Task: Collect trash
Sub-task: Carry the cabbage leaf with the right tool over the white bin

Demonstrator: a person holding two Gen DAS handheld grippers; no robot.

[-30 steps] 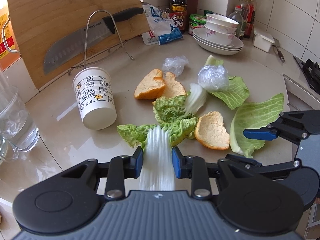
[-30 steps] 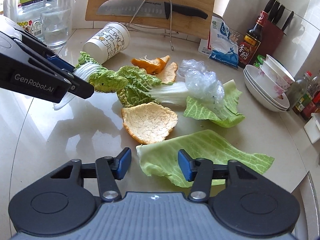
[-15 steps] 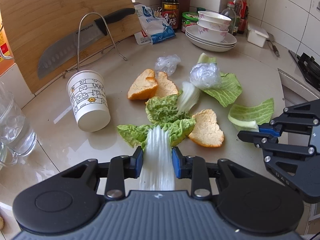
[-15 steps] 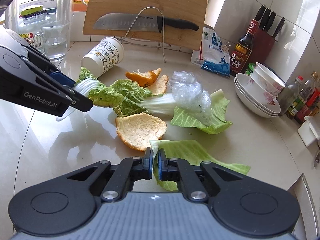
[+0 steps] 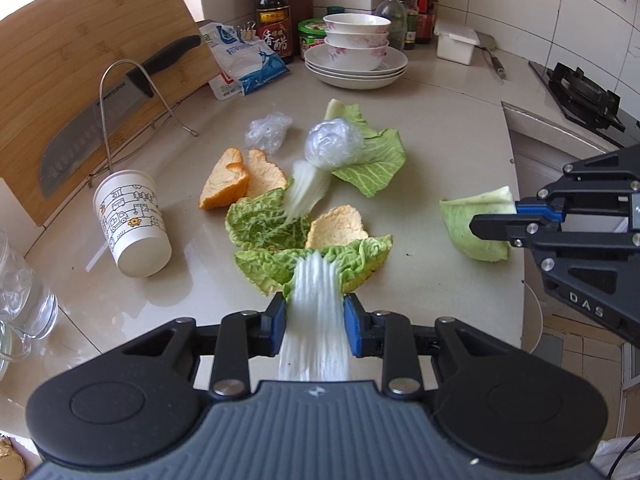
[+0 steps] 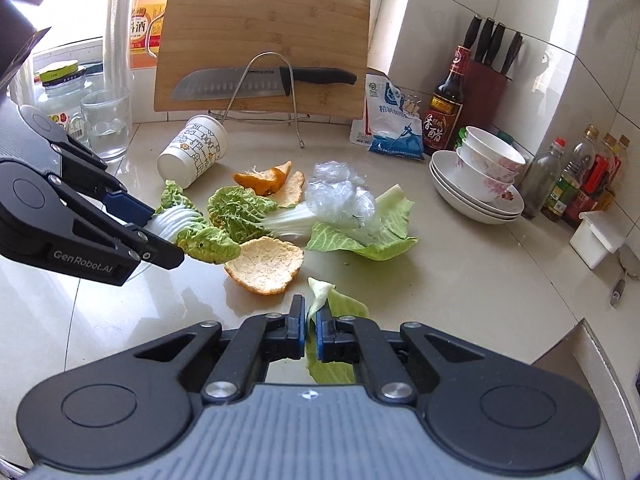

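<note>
Left gripper (image 5: 315,320), left wrist view: jaws clamped on napa leaf (image 5: 316,312) white stalk, orange peel (image 5: 338,226) just beyond at 12 o'clock. Right gripper (image 6: 311,330), right wrist view: jaws nearly closed, pinching folded cabbage leaf (image 6: 340,308); counter (image 6: 460,280) scraps lie at 11 to 12 o'clock.

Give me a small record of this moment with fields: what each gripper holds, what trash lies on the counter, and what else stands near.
left gripper: shut on napa cabbage leaf
right gripper: shut on green cabbage leaf
trash on counter: paper cup on its side, orange peels, crumpled plastic wrap, more cabbage leaves
nearby: knife, stacked bowls
</note>
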